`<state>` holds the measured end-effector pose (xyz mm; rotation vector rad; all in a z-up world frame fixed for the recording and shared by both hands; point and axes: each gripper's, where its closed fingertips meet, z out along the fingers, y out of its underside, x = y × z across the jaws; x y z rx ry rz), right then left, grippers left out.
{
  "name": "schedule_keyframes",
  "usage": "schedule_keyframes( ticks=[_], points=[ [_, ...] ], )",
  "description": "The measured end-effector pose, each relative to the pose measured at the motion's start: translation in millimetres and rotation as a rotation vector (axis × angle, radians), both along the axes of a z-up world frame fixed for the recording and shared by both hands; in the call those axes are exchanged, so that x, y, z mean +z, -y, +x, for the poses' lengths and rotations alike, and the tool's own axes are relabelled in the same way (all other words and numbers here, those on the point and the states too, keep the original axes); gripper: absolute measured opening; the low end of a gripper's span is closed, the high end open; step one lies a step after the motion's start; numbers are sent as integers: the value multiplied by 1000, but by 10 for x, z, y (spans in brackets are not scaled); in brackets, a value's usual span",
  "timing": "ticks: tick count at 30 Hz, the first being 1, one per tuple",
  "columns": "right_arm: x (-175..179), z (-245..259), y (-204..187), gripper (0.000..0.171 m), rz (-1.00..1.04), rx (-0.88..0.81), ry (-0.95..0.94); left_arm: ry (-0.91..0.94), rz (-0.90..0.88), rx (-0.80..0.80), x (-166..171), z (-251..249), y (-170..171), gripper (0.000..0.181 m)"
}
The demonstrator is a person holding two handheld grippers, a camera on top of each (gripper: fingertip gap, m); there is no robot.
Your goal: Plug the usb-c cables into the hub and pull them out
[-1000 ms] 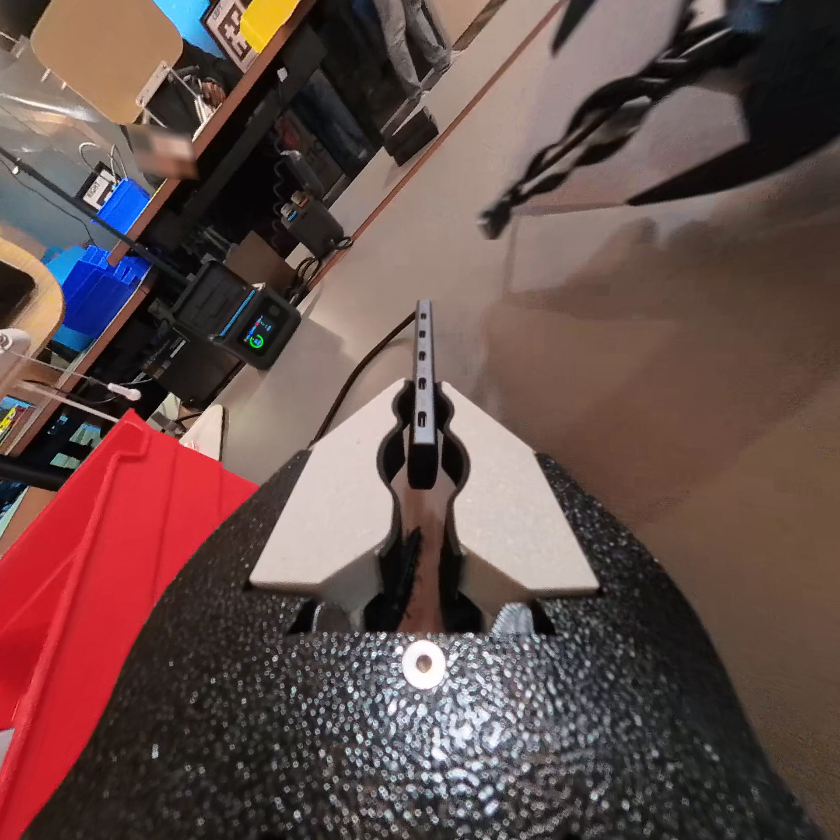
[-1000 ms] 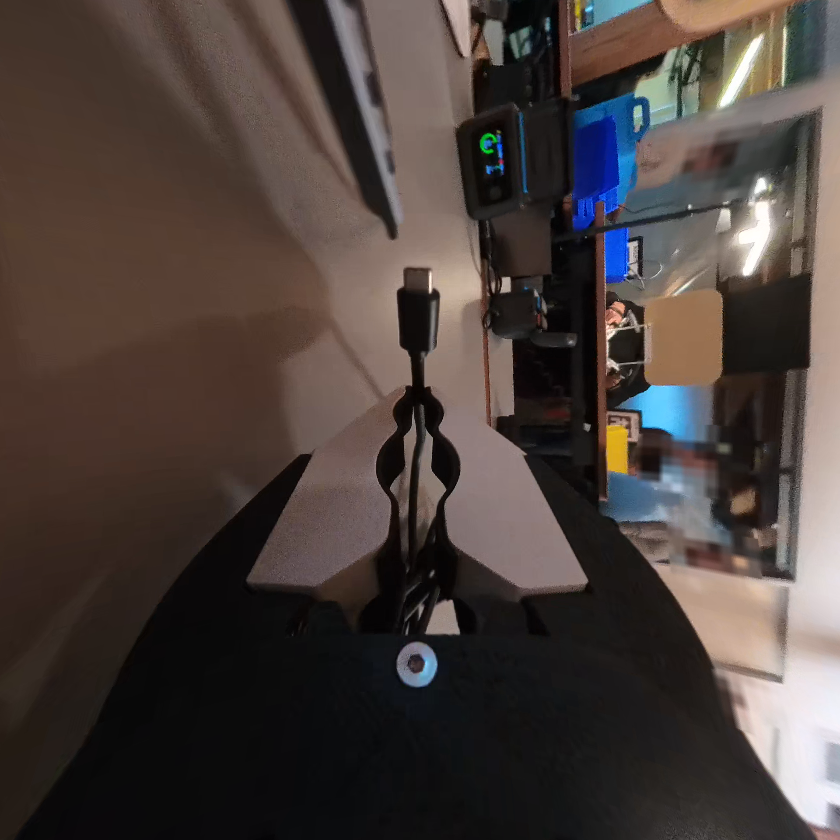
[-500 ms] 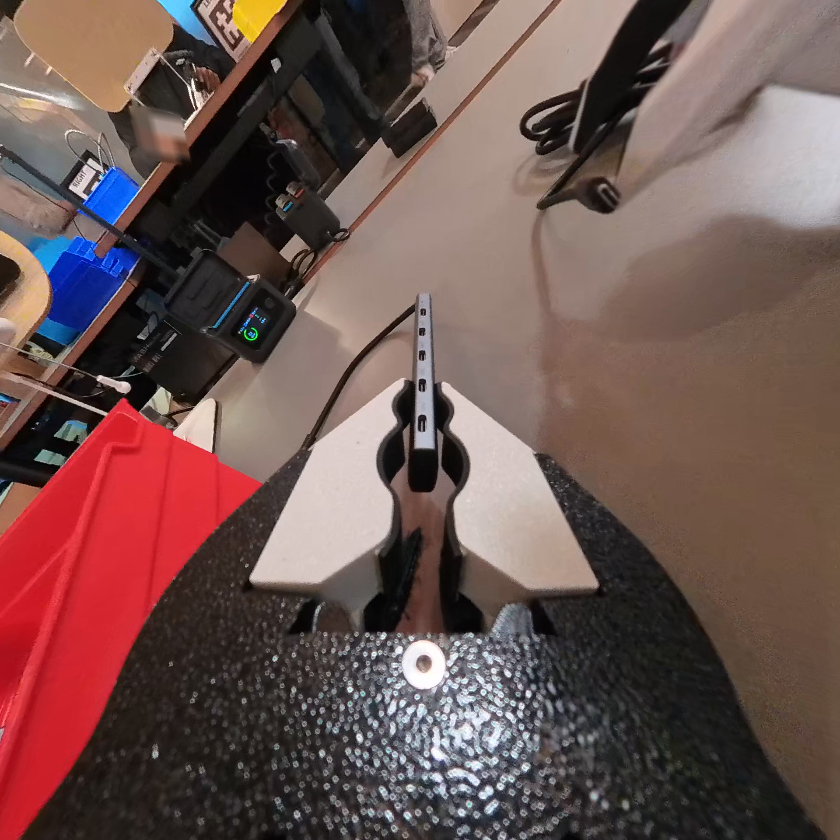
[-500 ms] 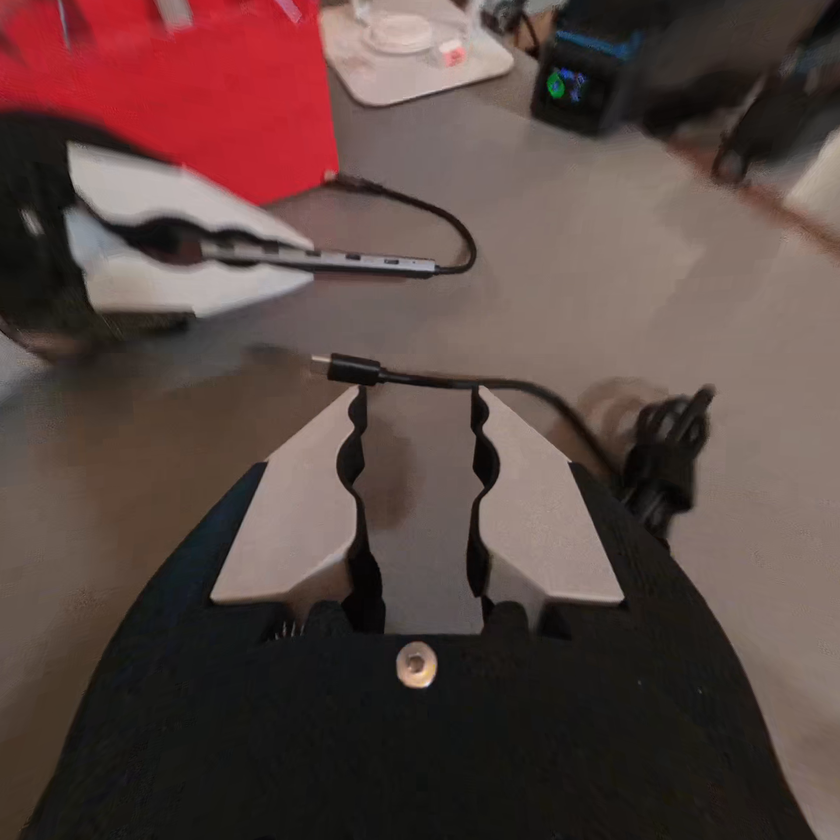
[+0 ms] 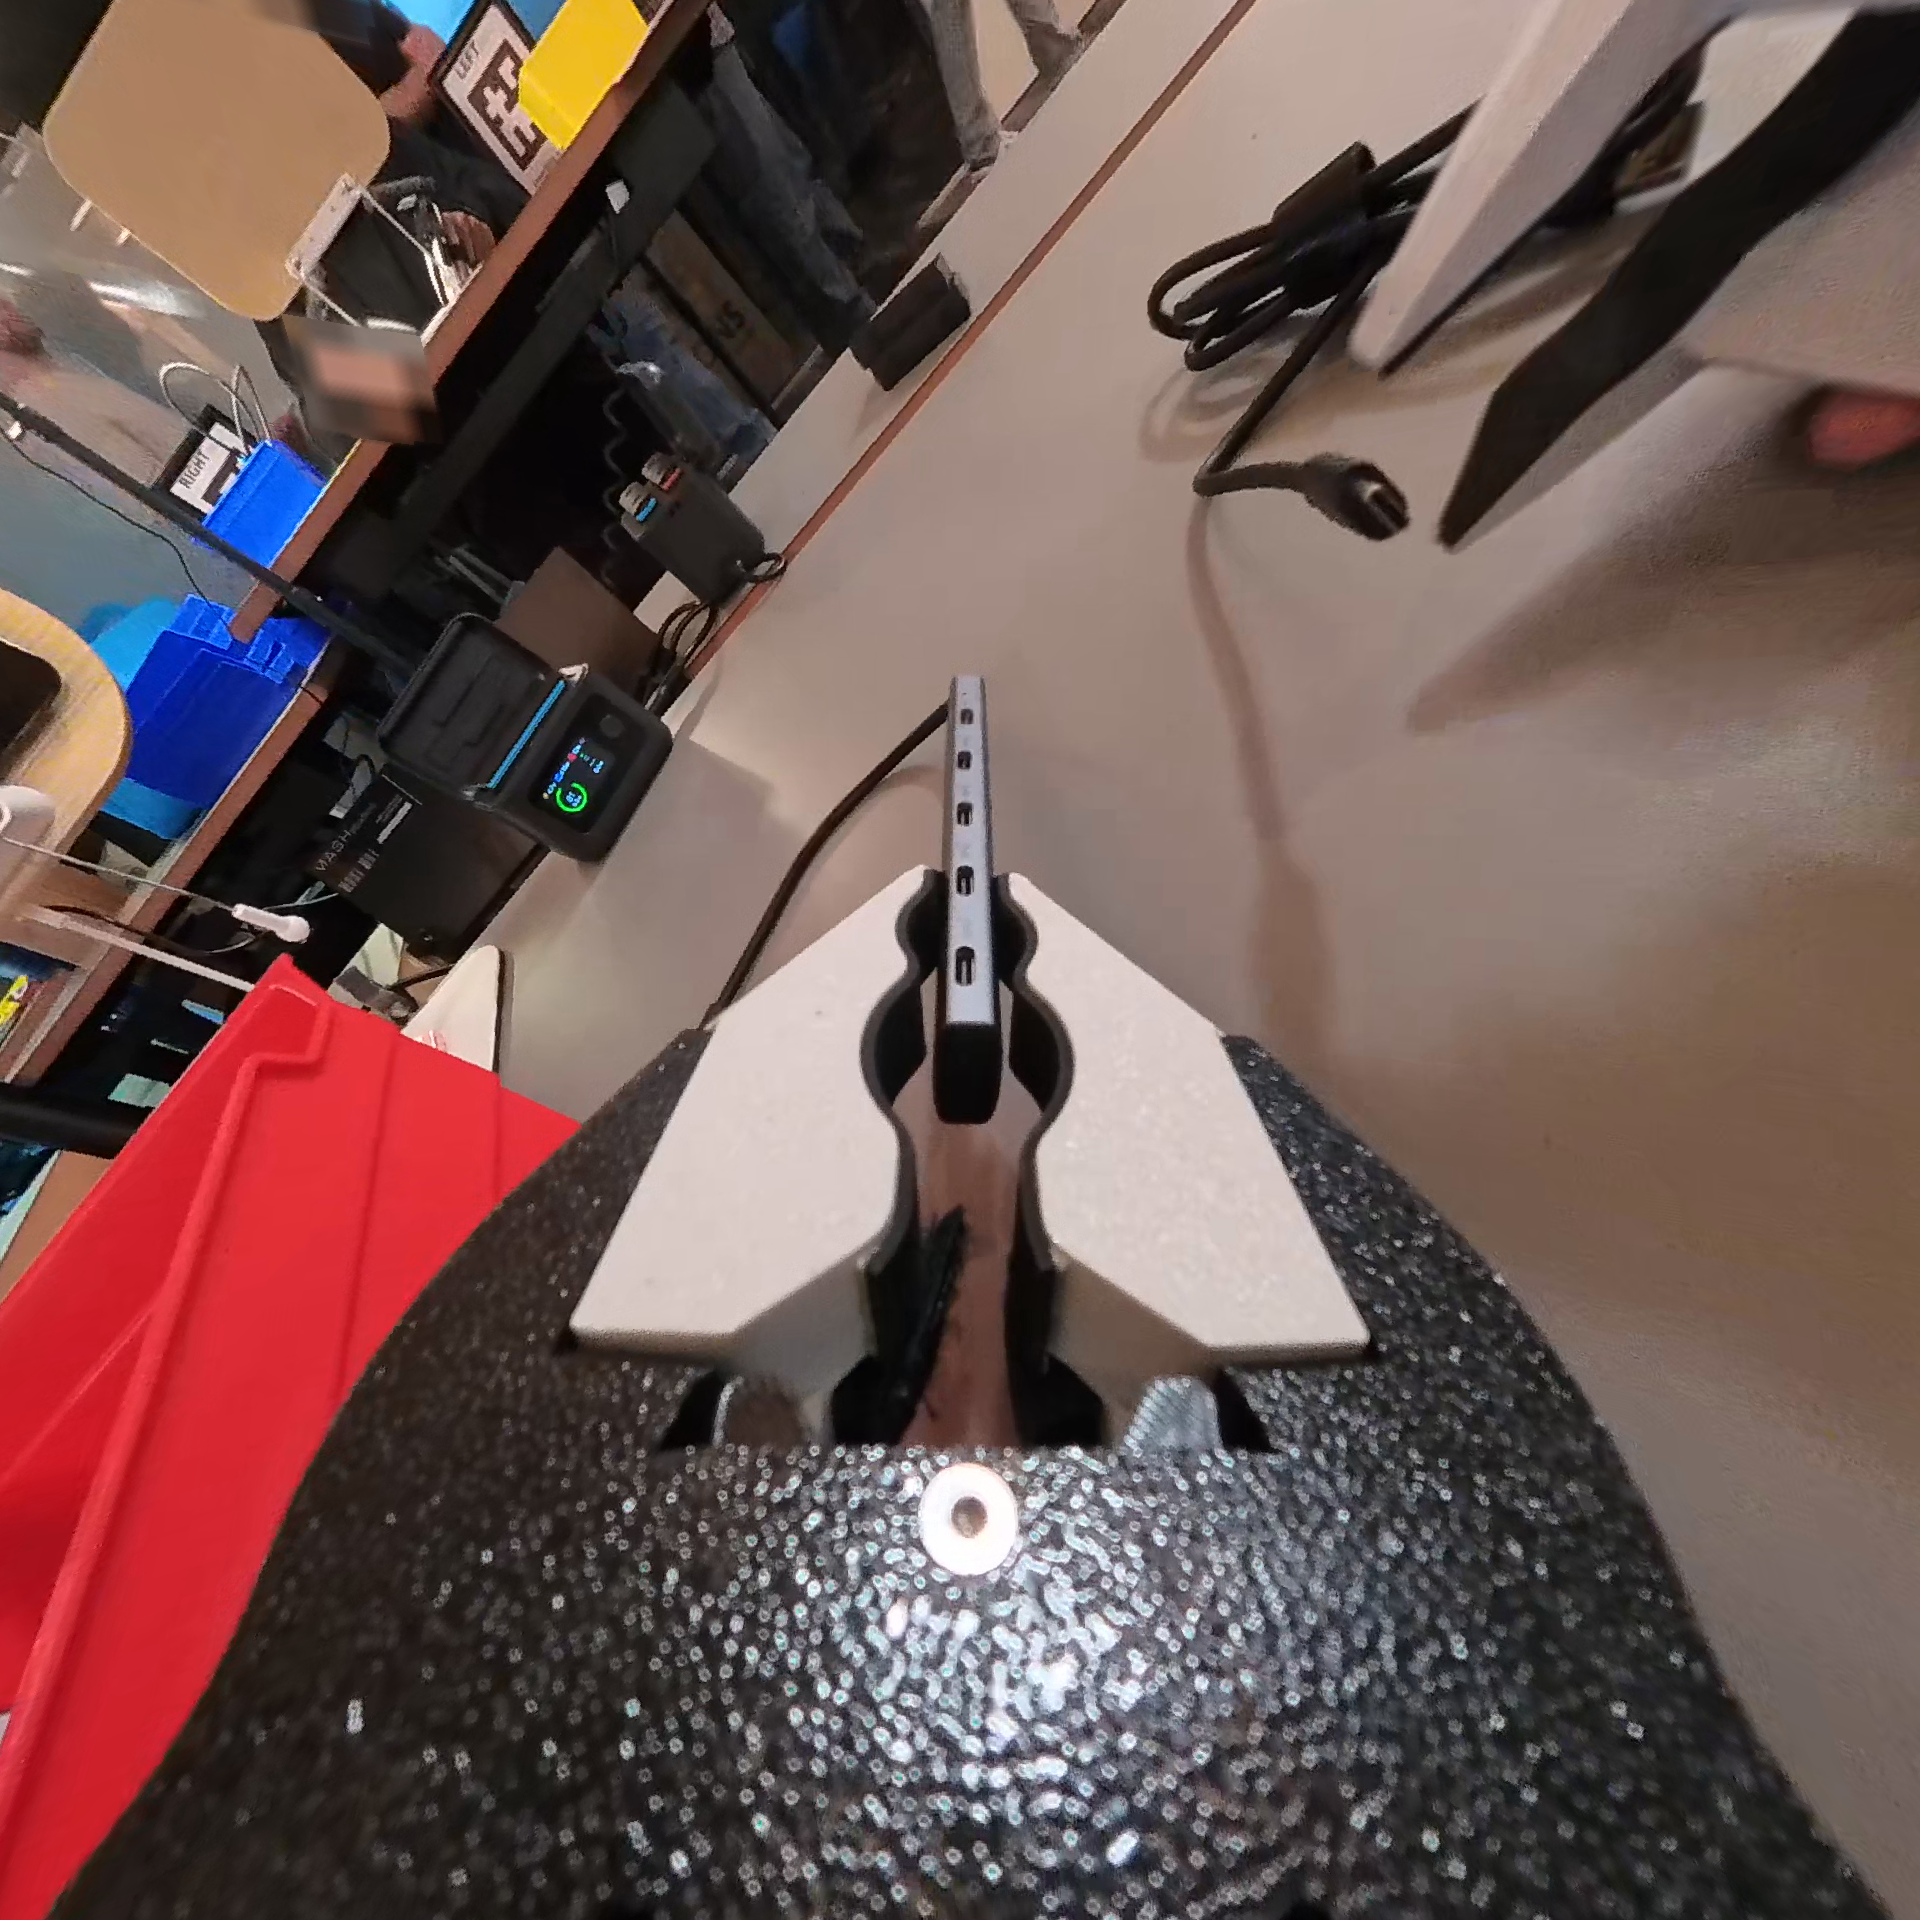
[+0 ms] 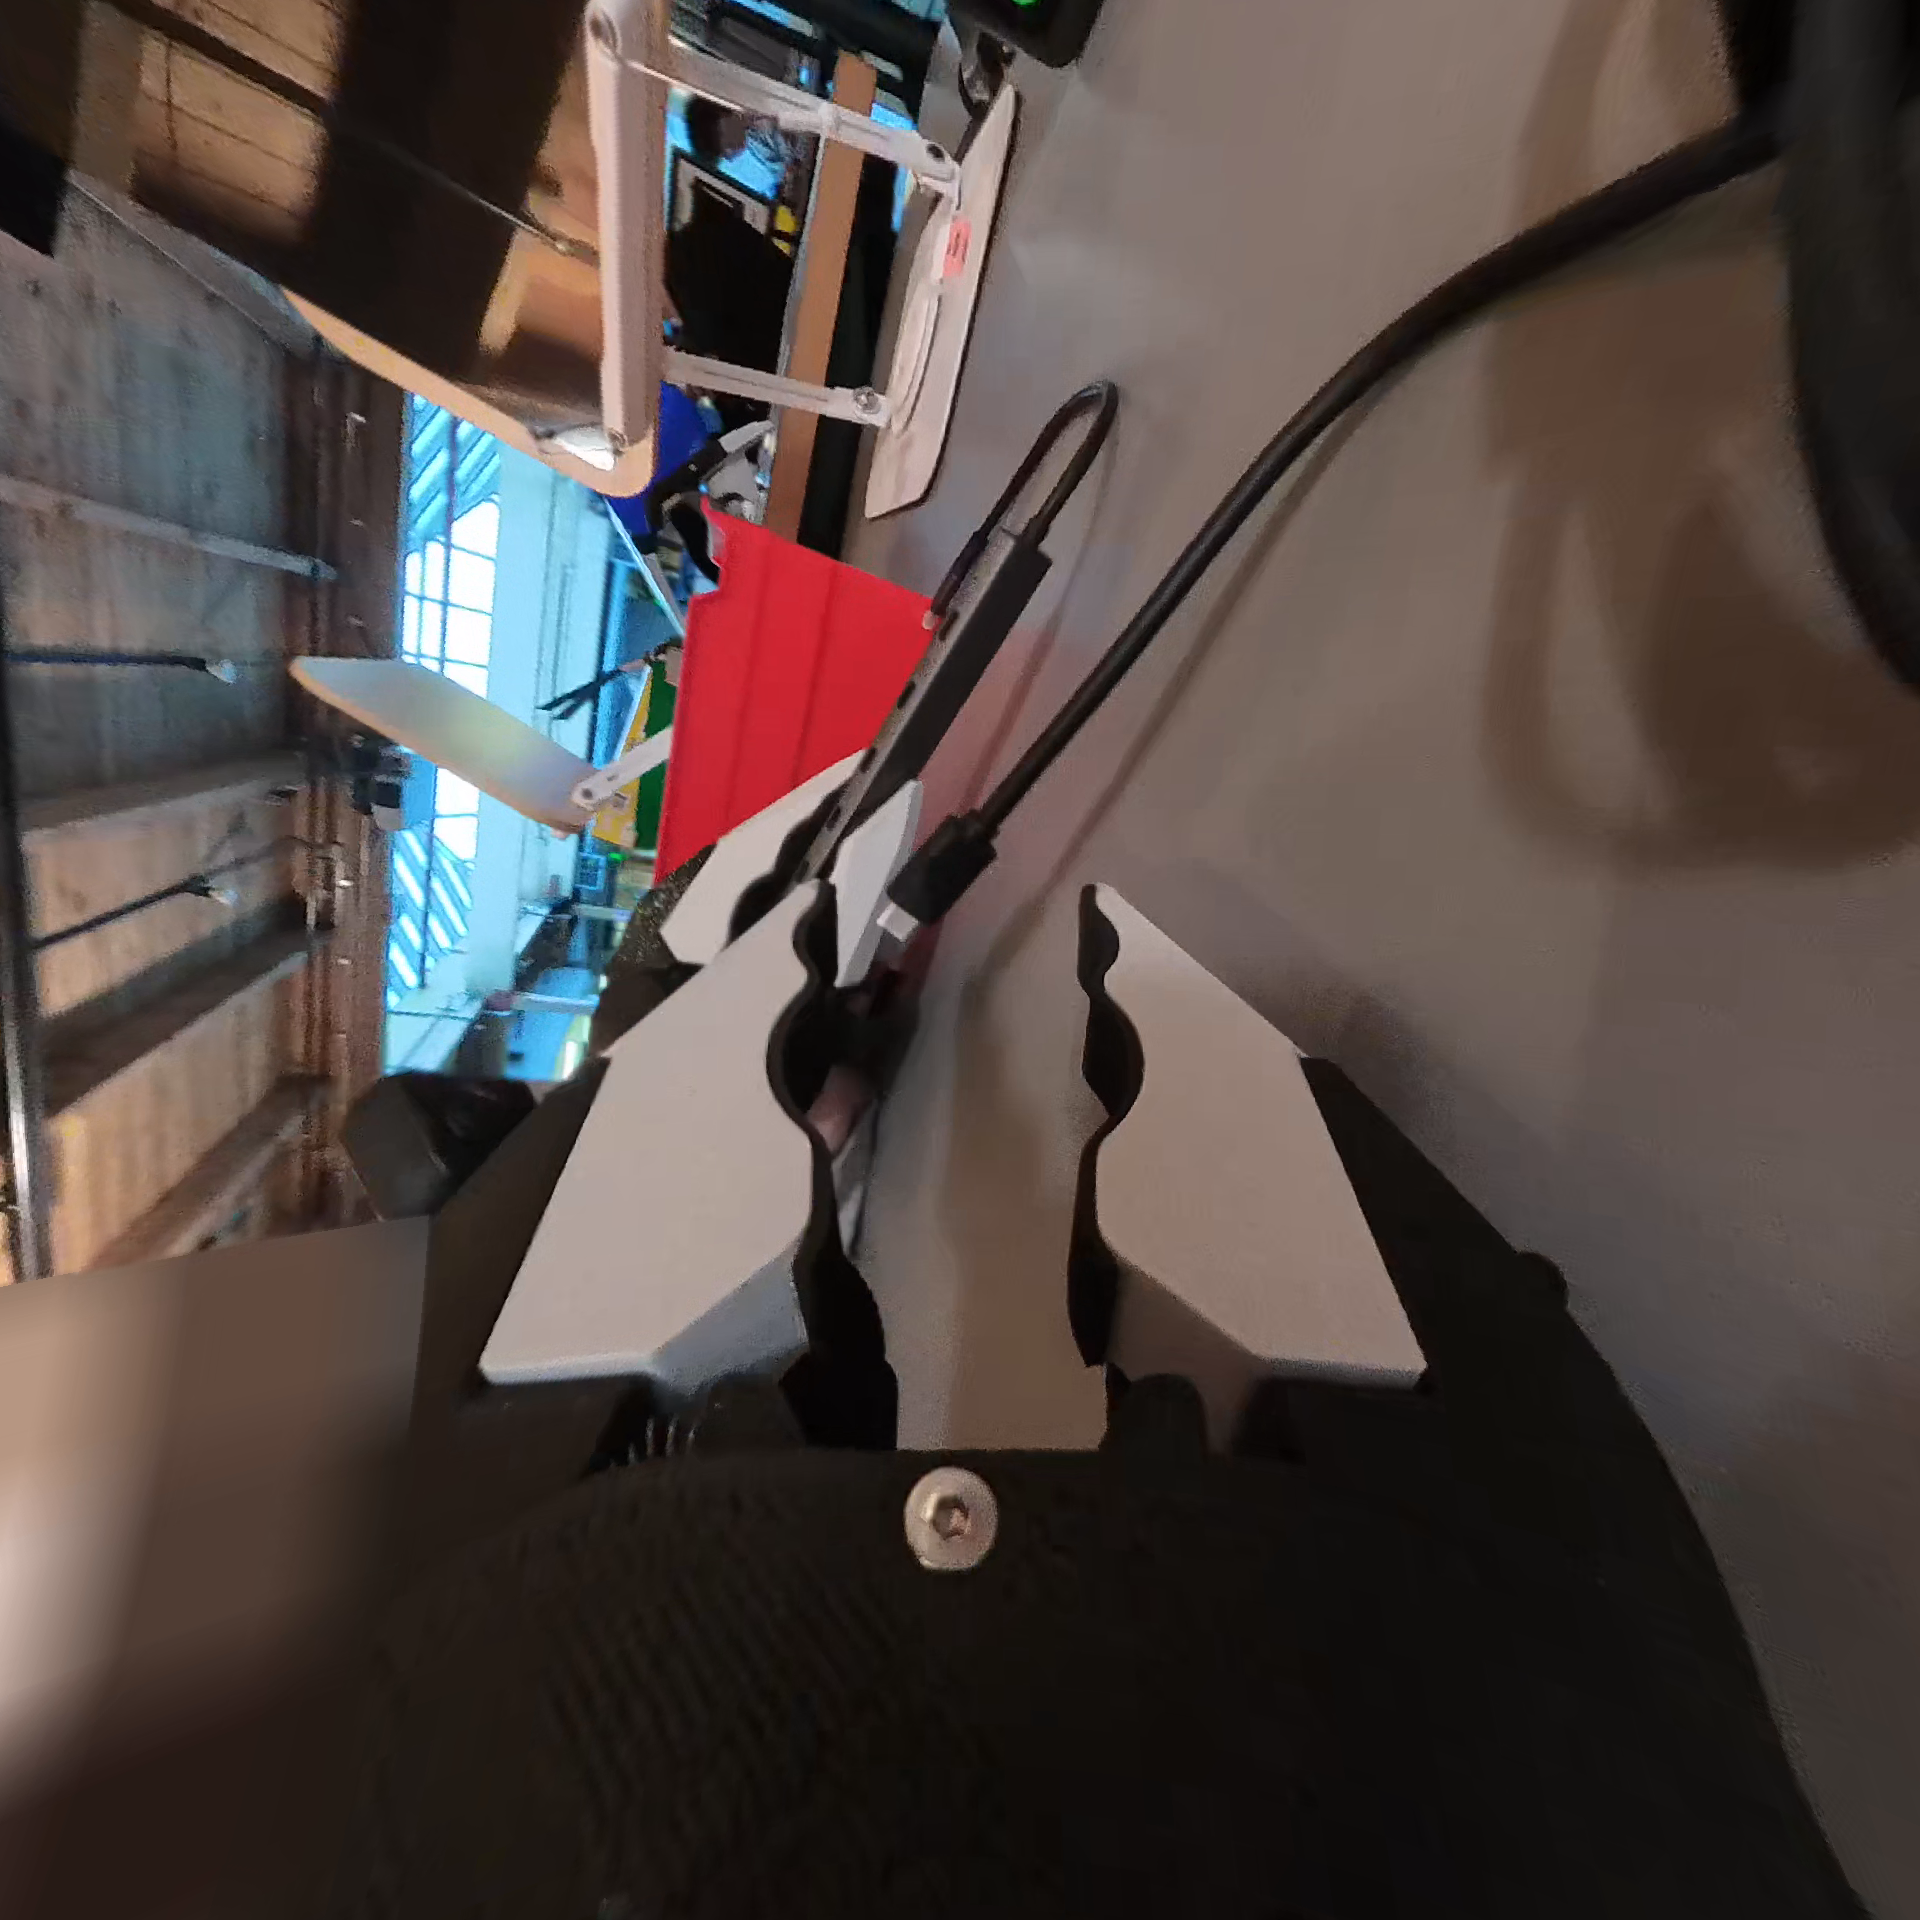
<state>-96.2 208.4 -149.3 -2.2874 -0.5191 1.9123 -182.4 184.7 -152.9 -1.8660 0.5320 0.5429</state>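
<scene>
In the left wrist view, my left fingers point(image 5: 961, 935) are clamped at frame centre on the slim grey metal USB hub point(image 5: 968, 831), which stands on edge above the beige surface point(image 5: 1558, 1143), while the black USB-C cable point(image 5: 1247, 312) lies coiled at upper right, its plug point(image 5: 1361, 504) loose beside my right fingers point(image 5: 1621, 260). In the right wrist view, my right fingers point(image 6: 951, 935) are spread wide and empty at centre, the cable's plug just beyond their tips near the hub.
</scene>
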Motion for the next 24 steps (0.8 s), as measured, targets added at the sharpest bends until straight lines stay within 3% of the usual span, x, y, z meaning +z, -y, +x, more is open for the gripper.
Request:
schedule_keyframes(
  ticks=[4,8,12,17,24],
  points=[
    [4,-156,-27,41,-31,-32,-12,-12,3,-12,7,29,6,7],
    [-30,-230,-32,20,-14,-50,1,-12,5,-13,12,29,17,7],
    [27,-232,-41,13,40,-52,-58,9,9,-26,38,55,20,8],
    [405,-214,-112,13,295,-79,-225,197,-24,-101,87,266,9,8],
    [575,-285,-225,12,757,-253,-179,459,-76,-98,82,373,-25,8]
  ],
)
